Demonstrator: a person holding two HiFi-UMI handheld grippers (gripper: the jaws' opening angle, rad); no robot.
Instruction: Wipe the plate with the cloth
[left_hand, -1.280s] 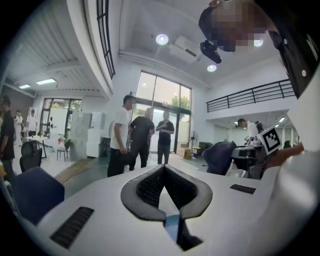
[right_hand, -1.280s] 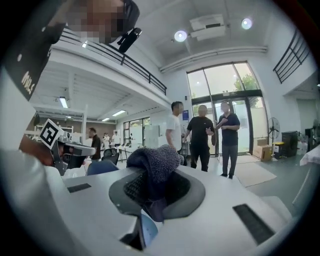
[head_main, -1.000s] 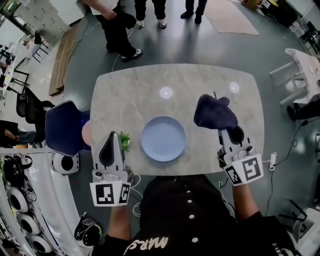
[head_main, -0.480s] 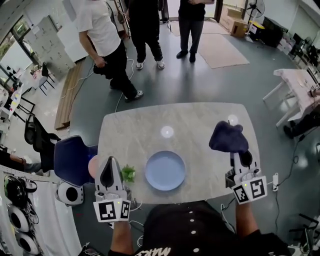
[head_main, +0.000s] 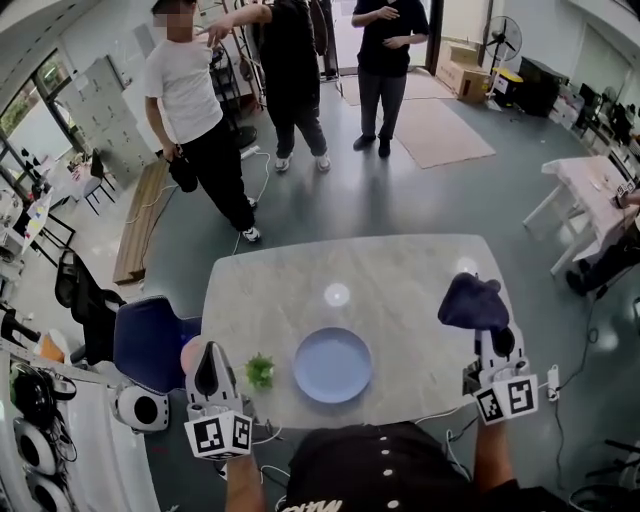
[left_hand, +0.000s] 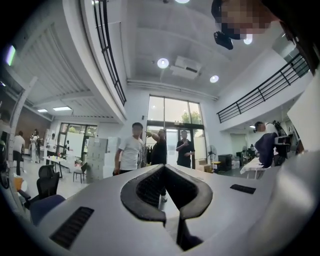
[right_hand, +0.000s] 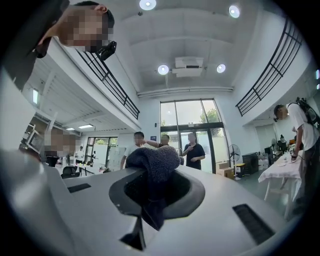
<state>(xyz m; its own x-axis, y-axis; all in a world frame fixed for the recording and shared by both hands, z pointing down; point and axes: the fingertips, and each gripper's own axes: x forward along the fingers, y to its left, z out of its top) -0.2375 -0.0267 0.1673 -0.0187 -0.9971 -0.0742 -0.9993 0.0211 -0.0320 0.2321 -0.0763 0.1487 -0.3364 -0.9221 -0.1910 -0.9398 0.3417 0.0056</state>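
Note:
A pale blue plate (head_main: 333, 365) lies bare near the front edge of the marble table (head_main: 350, 275). In the head view my right gripper (head_main: 488, 325) hovers over the table's right front corner, shut on a dark blue cloth (head_main: 472, 303) that bunches over its tips. The right gripper view shows the cloth (right_hand: 152, 165) pinched in the right gripper (right_hand: 150, 197) and draped over the jaws. My left gripper (head_main: 208, 352) hangs off the table's left front corner, left of the plate. In its own view the left gripper (left_hand: 165, 175) is shut with nothing in it.
A small green sprig (head_main: 260, 372) lies on the table just left of the plate. Three people (head_main: 290, 70) stand on the floor beyond the table. A blue chair (head_main: 148, 340) stands at the table's left, a white table (head_main: 595, 175) far right.
Both grippers rose and drew back toward me; the cloth moved right, away from the plate. The head view tilted up, bringing the standing people into view.

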